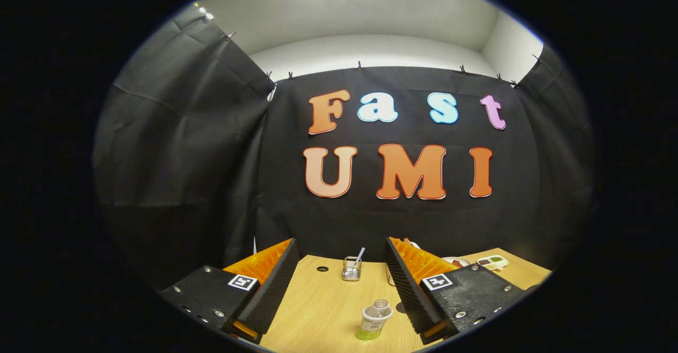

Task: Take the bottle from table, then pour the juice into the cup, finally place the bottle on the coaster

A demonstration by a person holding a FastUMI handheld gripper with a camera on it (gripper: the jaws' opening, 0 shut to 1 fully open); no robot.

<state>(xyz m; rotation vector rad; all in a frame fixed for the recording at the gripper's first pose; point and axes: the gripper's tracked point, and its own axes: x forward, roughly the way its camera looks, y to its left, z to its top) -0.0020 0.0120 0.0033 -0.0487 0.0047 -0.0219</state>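
Pale wooden counter [328, 300] runs out under the wide-open, empty jaws of the gripper [339, 289], and between them, closest in, stands the bottle [375, 318], upright, a little green juice at its base, nearer the right finger than the left. Beyond it sits a small wire holder [351, 268] with a straw-like stick, then a round hole [322, 268] in the counter by the black cloth wall. Closing off-centre could likely let the right finger nudge the light bottle and tip it.
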